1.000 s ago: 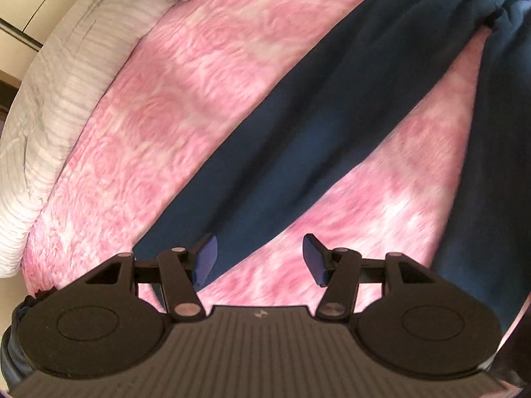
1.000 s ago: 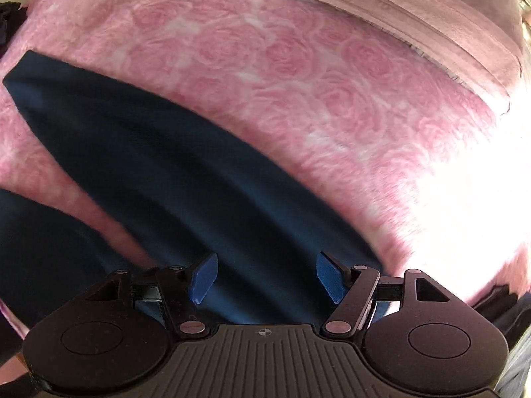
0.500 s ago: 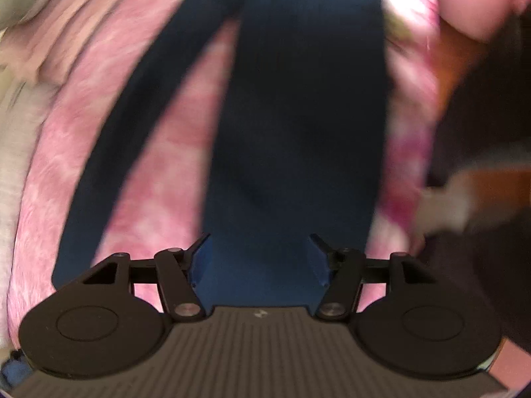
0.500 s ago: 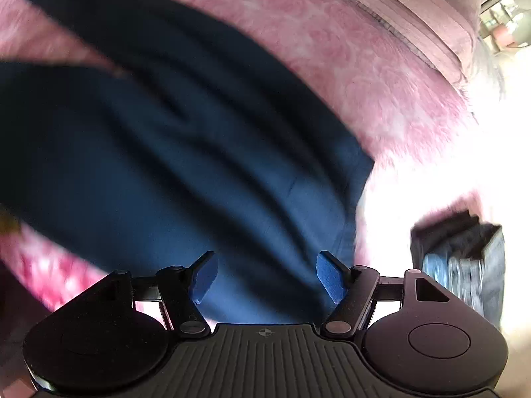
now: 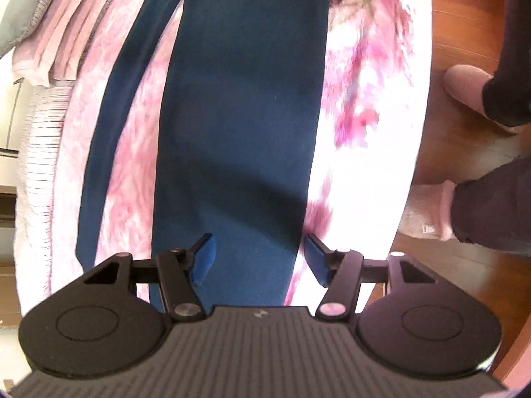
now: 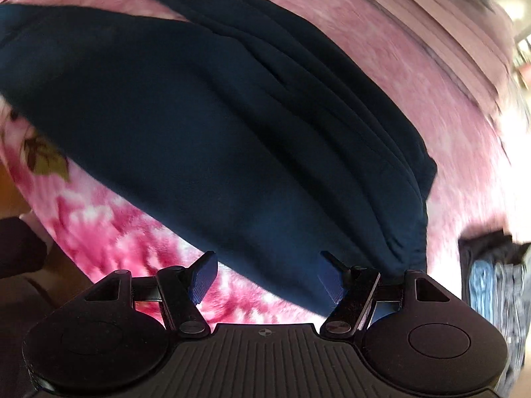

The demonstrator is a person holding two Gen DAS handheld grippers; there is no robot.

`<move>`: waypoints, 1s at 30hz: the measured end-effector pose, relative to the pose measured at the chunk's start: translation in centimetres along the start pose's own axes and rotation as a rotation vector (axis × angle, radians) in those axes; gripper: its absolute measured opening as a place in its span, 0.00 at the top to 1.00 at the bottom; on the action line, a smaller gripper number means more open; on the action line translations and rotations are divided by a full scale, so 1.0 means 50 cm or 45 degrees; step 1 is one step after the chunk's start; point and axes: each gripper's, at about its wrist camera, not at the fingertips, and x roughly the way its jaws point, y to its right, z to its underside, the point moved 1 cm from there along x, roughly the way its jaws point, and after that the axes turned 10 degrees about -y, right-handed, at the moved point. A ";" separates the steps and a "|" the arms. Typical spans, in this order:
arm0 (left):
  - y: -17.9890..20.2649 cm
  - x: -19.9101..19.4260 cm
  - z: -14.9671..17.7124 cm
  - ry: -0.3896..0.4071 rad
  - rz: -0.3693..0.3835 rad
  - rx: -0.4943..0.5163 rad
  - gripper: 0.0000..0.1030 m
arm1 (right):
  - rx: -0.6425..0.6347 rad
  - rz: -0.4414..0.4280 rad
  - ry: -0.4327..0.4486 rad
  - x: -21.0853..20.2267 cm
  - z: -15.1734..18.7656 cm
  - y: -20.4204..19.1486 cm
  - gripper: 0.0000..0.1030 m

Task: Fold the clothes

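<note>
Dark navy trousers (image 5: pixel 242 116) lie flat on a pink rose-patterned blanket (image 5: pixel 132 179) on a bed. In the left wrist view one leg runs straight away from me and the other leg (image 5: pixel 109 132) lies narrower to its left. My left gripper (image 5: pixel 260 255) is open above the near end of the wide leg, pads apart on either side of the cloth. In the right wrist view the trousers (image 6: pixel 215 126) lie slantwise, with the gathered waist (image 6: pixel 408 205) at the right. My right gripper (image 6: pixel 267 275) hangs open over their near edge, holding nothing.
Folded pink bedding (image 5: pixel 63 30) and a grey striped quilt (image 5: pixel 36 152) lie along the bed's far side. A person's legs and pink slippers (image 5: pixel 464 93) stand on the wooden floor (image 5: pixel 464 285) at the right. A stack of folded clothes (image 6: pixel 491 285) sits beside the bed.
Both grippers have swept across the bed toward its near edge and come lower. The left view now looks along a trouser leg; the right view is over the waist end. Jaws stay apart.
</note>
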 end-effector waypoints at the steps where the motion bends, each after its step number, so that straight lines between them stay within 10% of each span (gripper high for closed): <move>1: 0.003 0.002 -0.013 -0.014 -0.016 -0.025 0.46 | -0.014 0.006 0.021 0.004 0.005 0.002 0.33; 17: 0.019 0.035 0.028 -0.145 -0.246 -0.204 0.39 | -0.513 0.329 0.115 0.110 0.154 0.006 0.33; 21: 0.010 0.042 0.038 -0.205 -0.325 -0.274 0.74 | -0.602 0.455 0.136 0.143 0.174 0.047 0.33; 29: -0.030 0.076 0.036 -0.309 -0.322 -0.304 0.90 | -0.685 0.544 0.110 0.184 0.168 0.097 0.35; 30: -0.035 0.073 0.035 -0.311 -0.315 -0.302 0.92 | -0.700 0.542 0.112 0.186 0.166 0.100 0.66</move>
